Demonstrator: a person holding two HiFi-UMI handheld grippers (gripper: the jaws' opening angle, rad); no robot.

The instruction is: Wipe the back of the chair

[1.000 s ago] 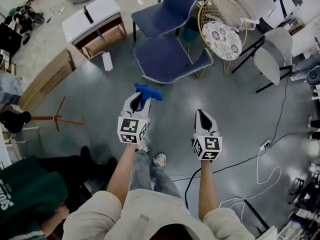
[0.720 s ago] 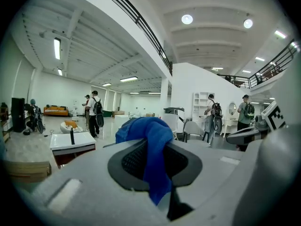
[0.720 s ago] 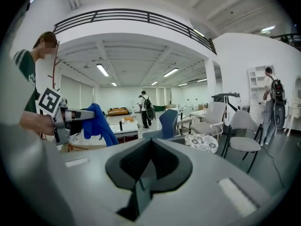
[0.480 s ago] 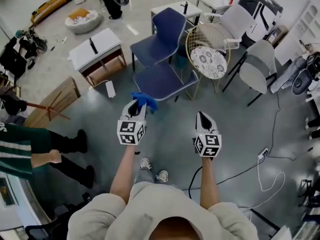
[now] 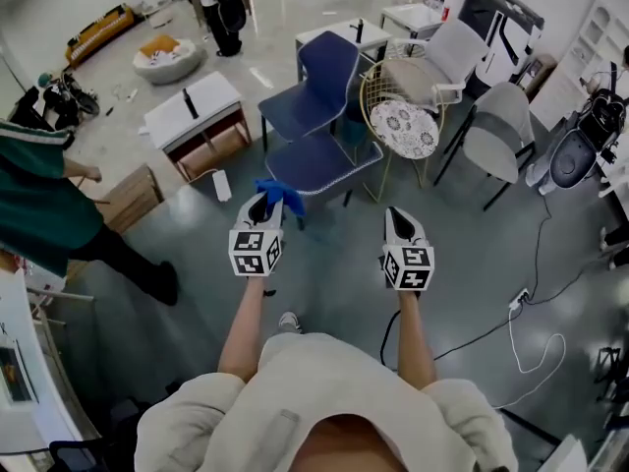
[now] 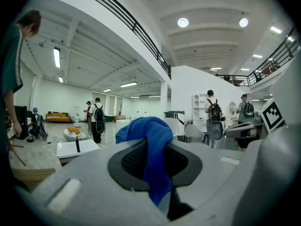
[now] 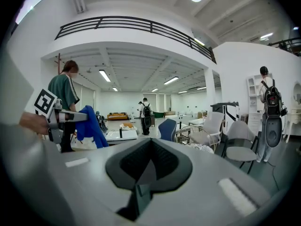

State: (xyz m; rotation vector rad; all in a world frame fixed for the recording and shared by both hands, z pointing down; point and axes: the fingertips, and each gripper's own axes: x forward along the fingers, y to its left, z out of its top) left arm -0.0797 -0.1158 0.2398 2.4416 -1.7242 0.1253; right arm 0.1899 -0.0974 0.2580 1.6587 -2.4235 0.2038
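A blue chair [image 5: 319,96] with a blue seat and tall back stands ahead of me on the grey floor; its back also shows small in the right gripper view [image 7: 168,127]. My left gripper [image 5: 260,206] is shut on a blue cloth [image 5: 278,193], which bunches out past the jaw tips just short of the chair's seat. In the left gripper view the blue cloth [image 6: 149,147] hangs between the closed jaws. My right gripper [image 5: 398,222] is shut with nothing in it, level with the left one and to its right.
A gold wire chair [image 5: 405,116] with a patterned cushion stands right of the blue one, with white and grey chairs [image 5: 501,131] beyond. A low white table [image 5: 197,116] is at the left. A person in green [image 5: 44,195] walks at far left. Cables [image 5: 521,323] trail on the floor.
The view has tilted up and the chairs now sit farther ahead. Both grippers kept their pose, the cloth still held. The person in green moved along the left side.
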